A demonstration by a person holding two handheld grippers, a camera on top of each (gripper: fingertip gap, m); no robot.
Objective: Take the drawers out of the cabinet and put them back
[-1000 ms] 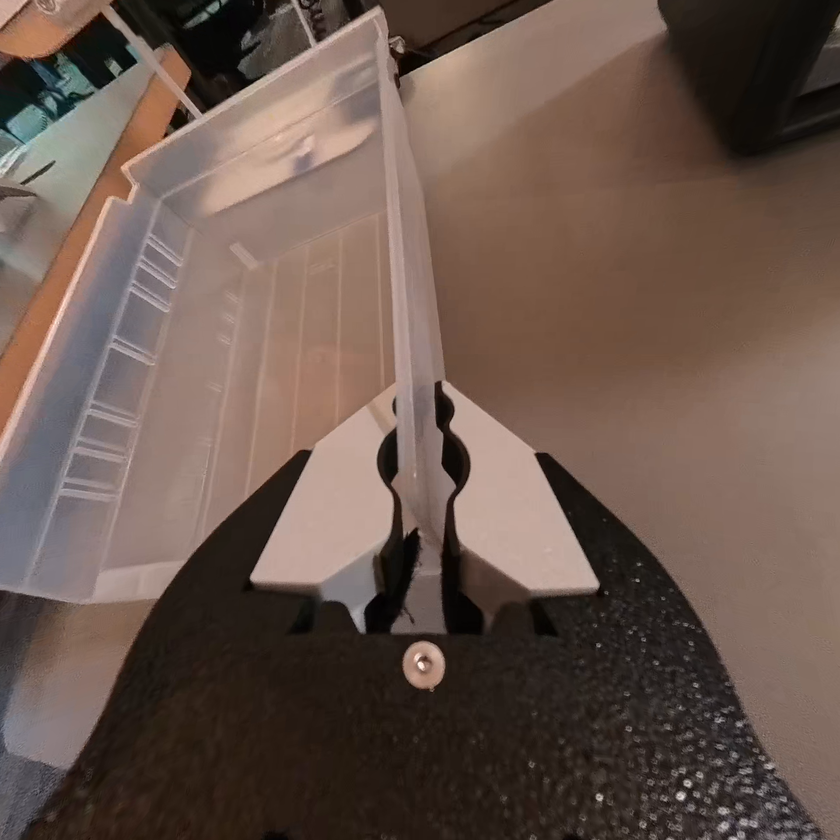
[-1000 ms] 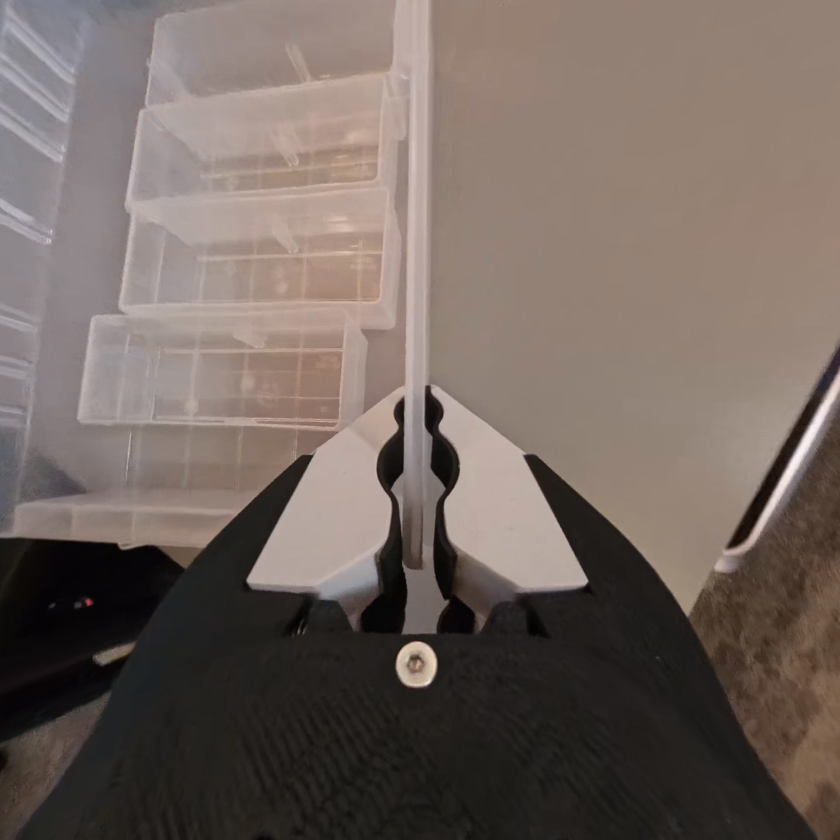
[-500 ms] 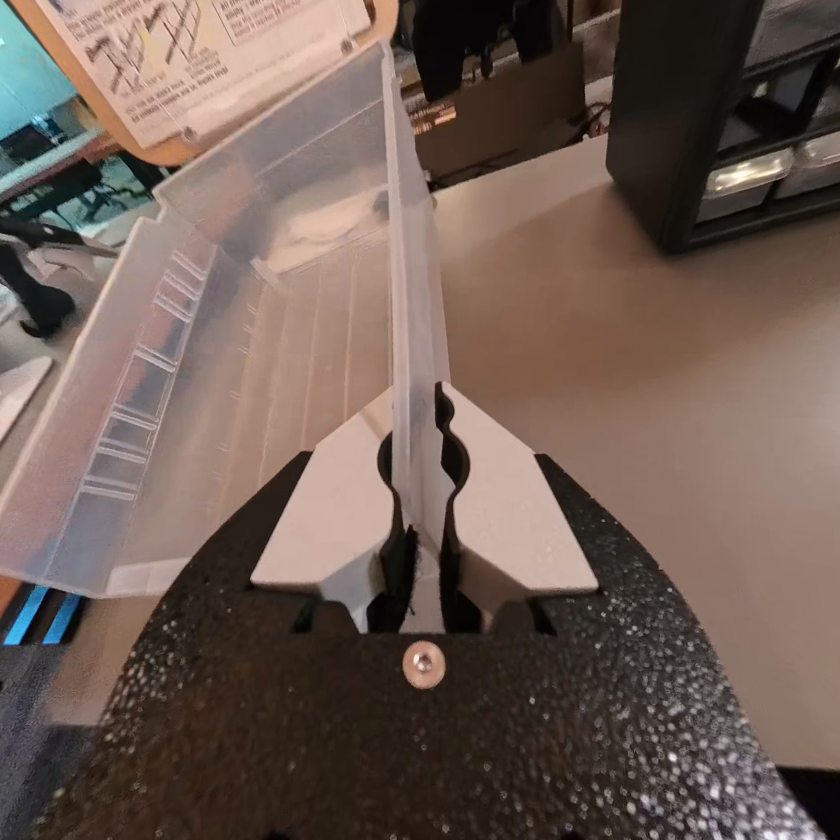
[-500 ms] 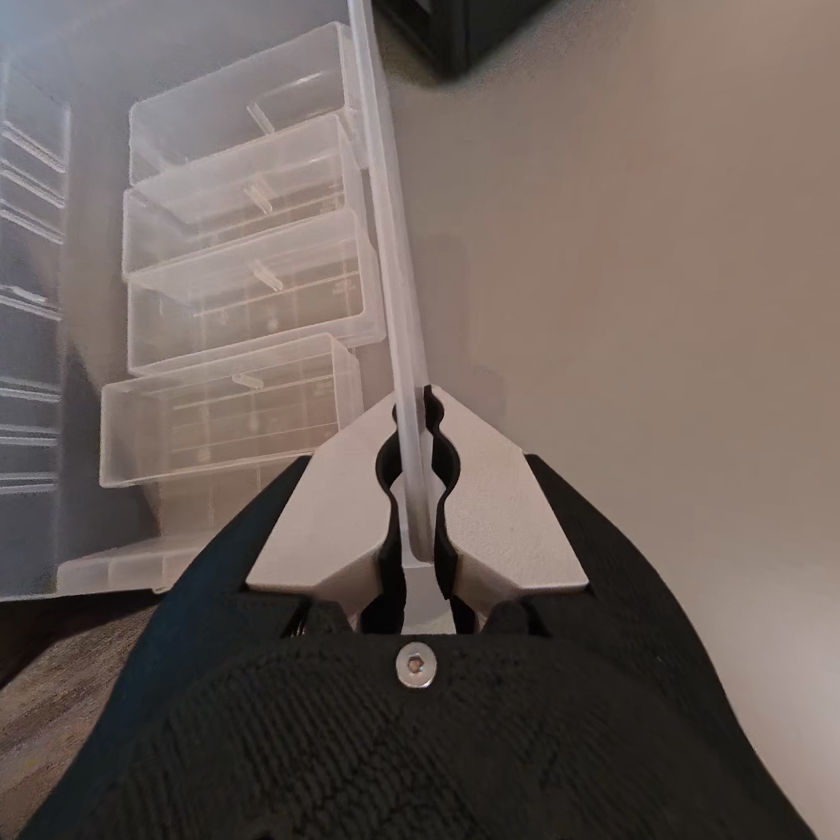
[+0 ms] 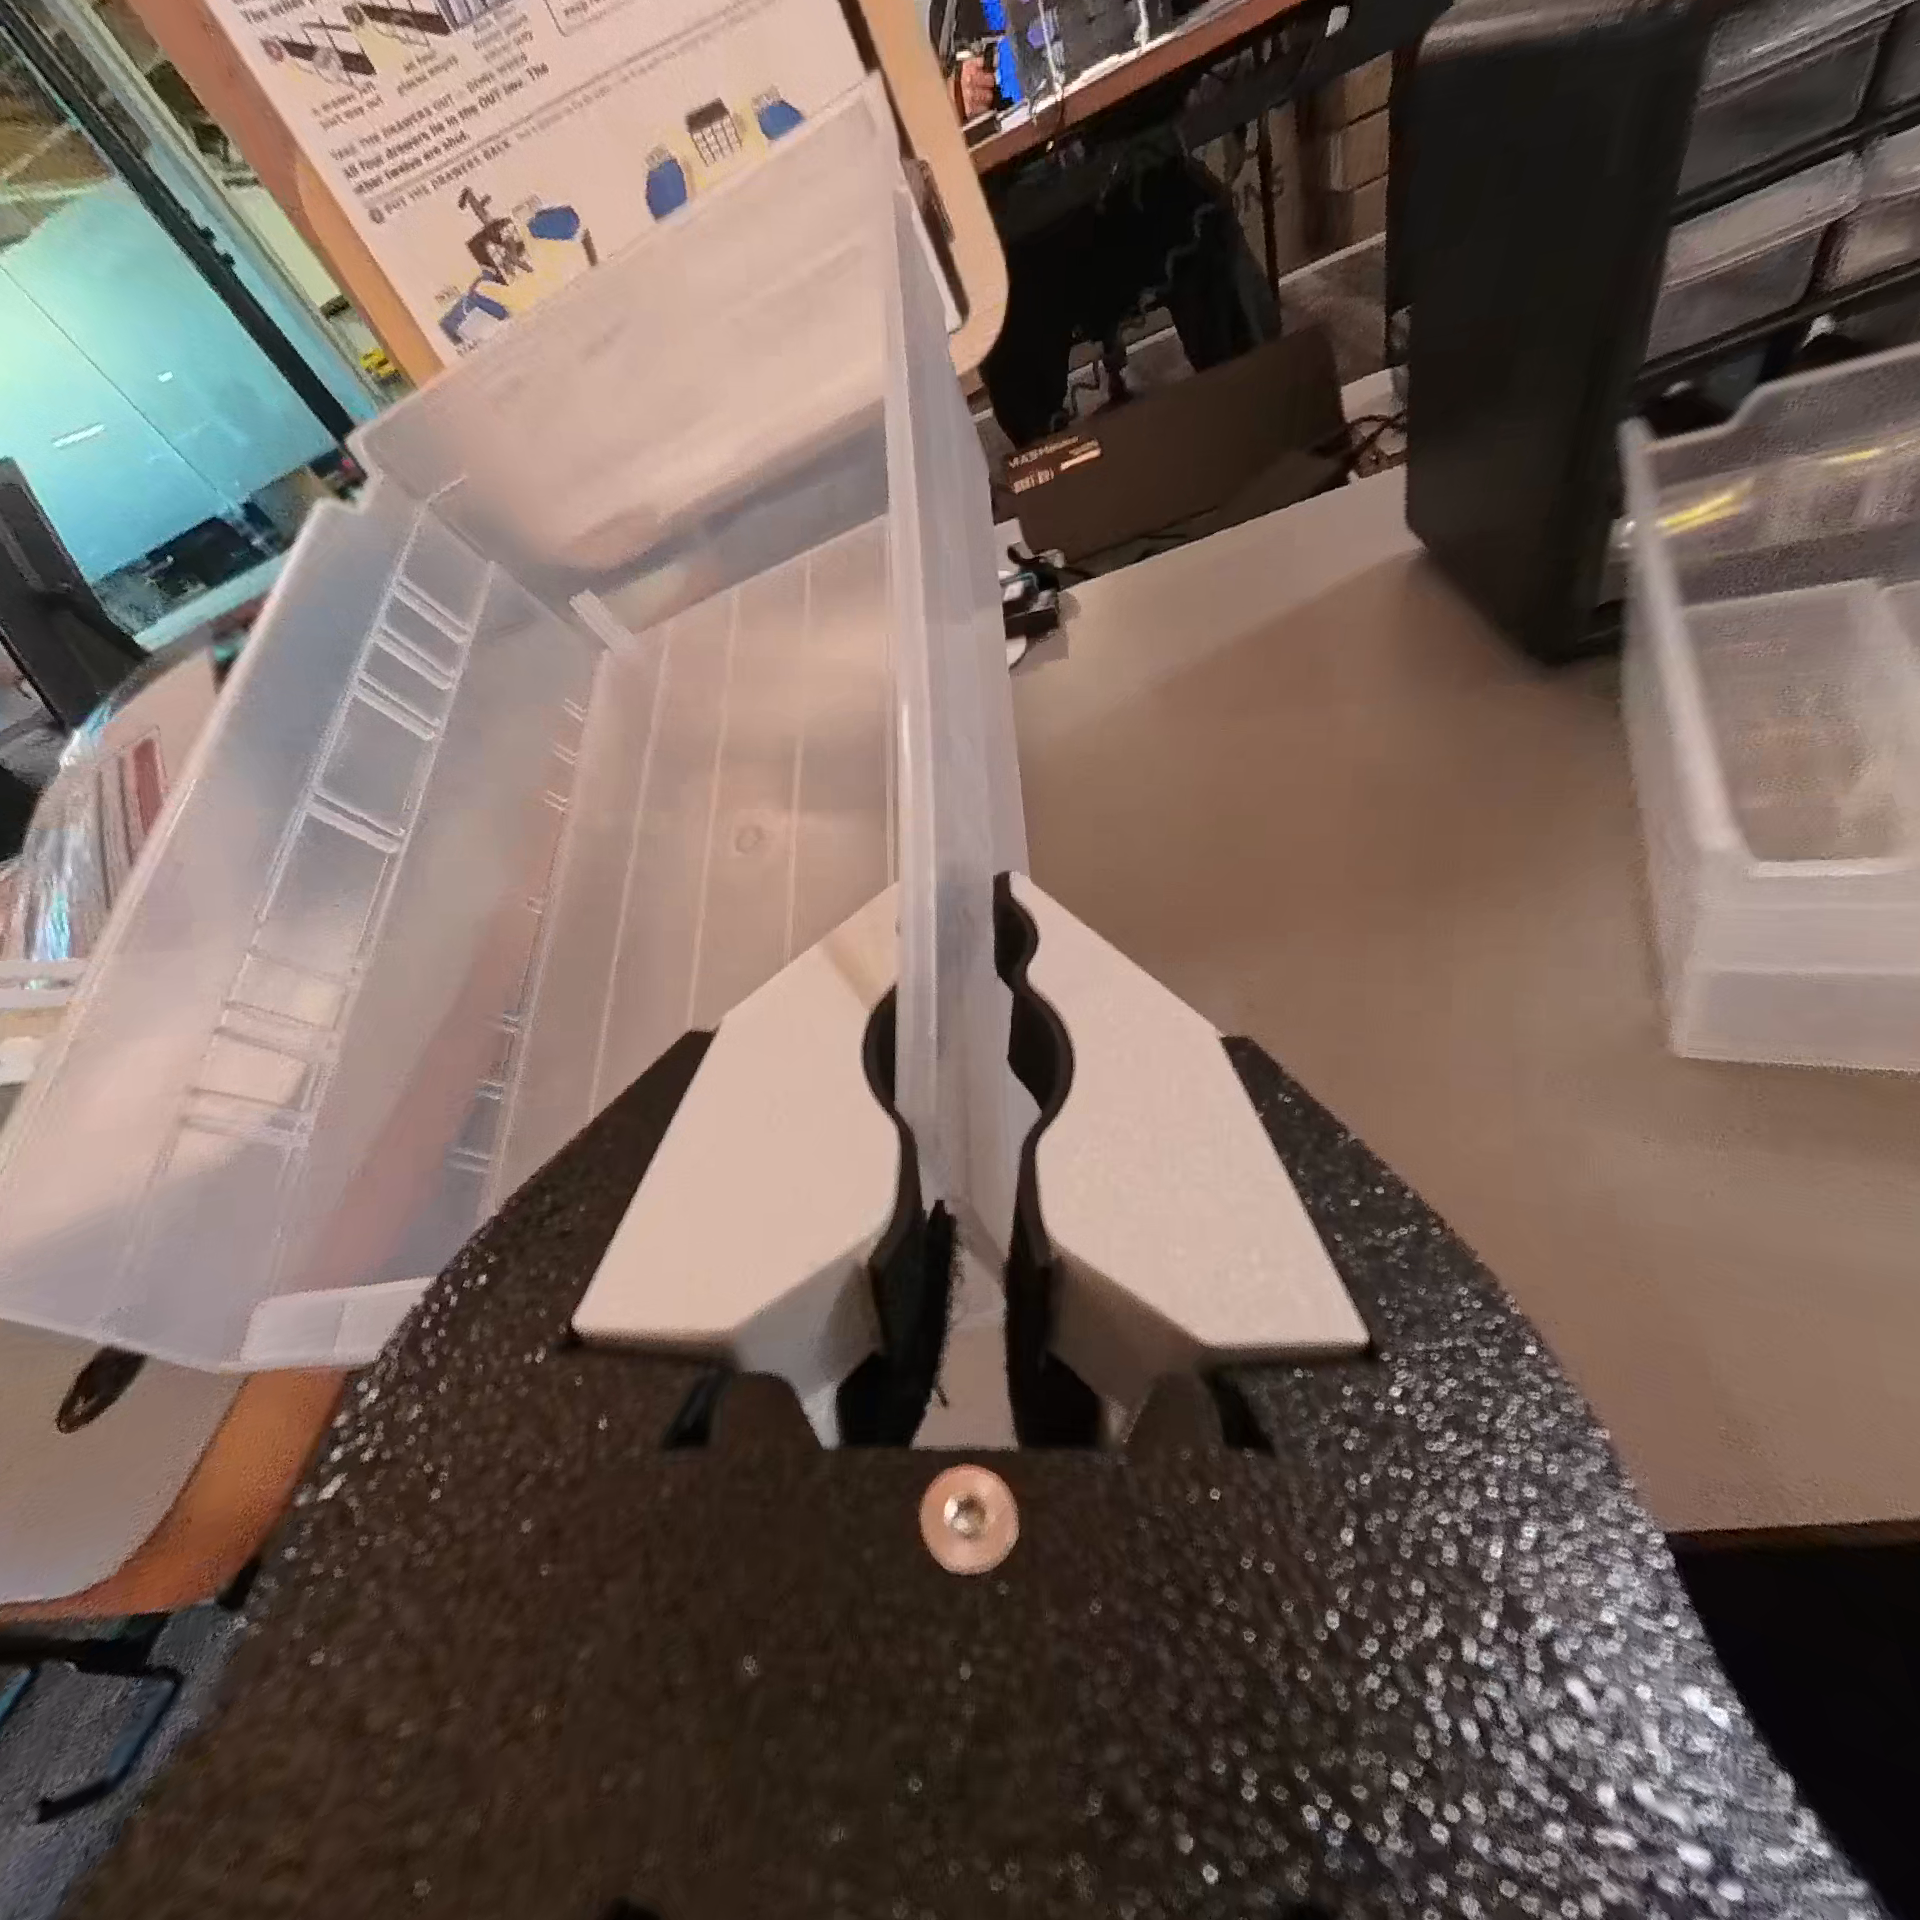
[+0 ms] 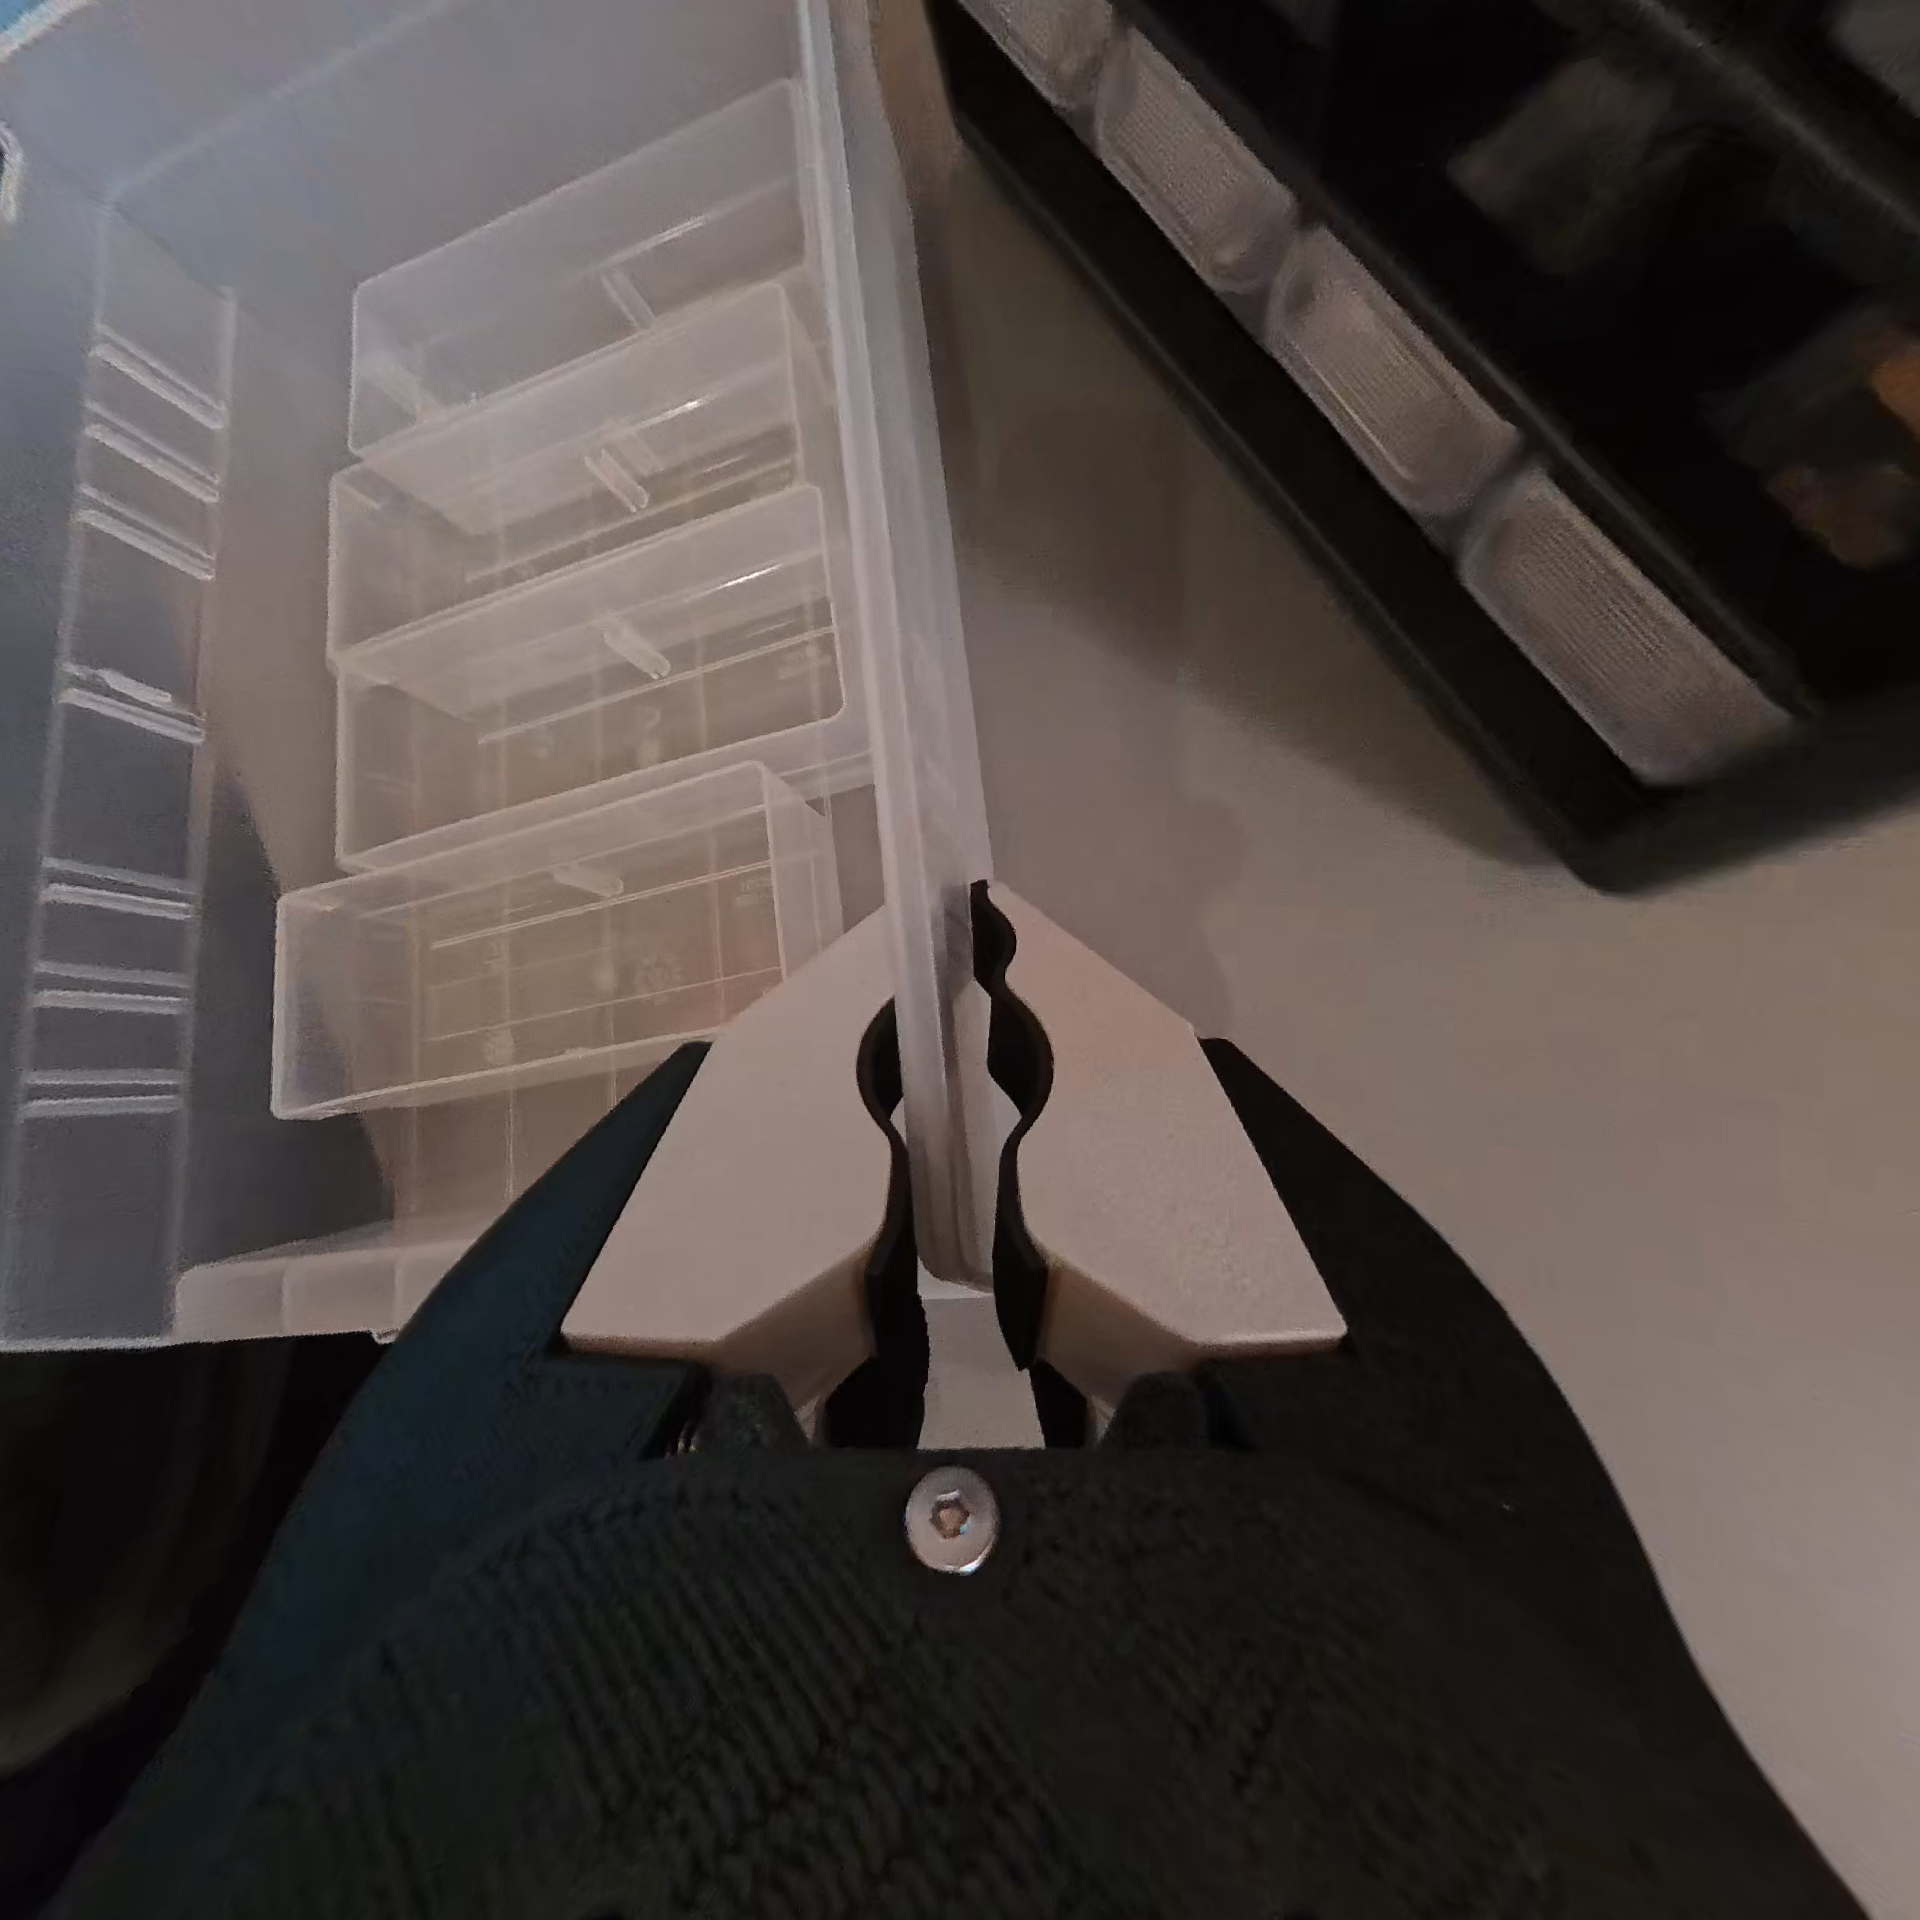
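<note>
My left gripper point(image 5: 956, 894) is shut on the right side wall of a large clear plastic drawer point(image 5: 520, 779), which is held tilted above the table's left edge. My right gripper point(image 6: 935, 904) is shut on the side wall point(image 6: 883, 520) of a large clear drawer point(image 6: 135, 623) that extends to its left. I cannot tell whether both hold the same drawer. Several small clear drawers point(image 6: 582, 623) show through its bottom, lying in a row on the table. The black cabinet point(image 5: 1538, 312) stands at the back right, and it also shows in the right wrist view point(image 6: 1455, 468) with small drawers in it.
Another clear drawer point(image 5: 1766, 727) sits on the beige table point(image 5: 1351, 935) in front of the cabinet. A printed poster board point(image 5: 582, 125) stands behind the table's left side. Bare table surface point(image 6: 1403, 1143) lies right of the right gripper.
Both grippers kept their grip and rose or tilted toward the cabinet. The cabinet and the drawer beside it came into the left view. The cabinet front entered the right view.
</note>
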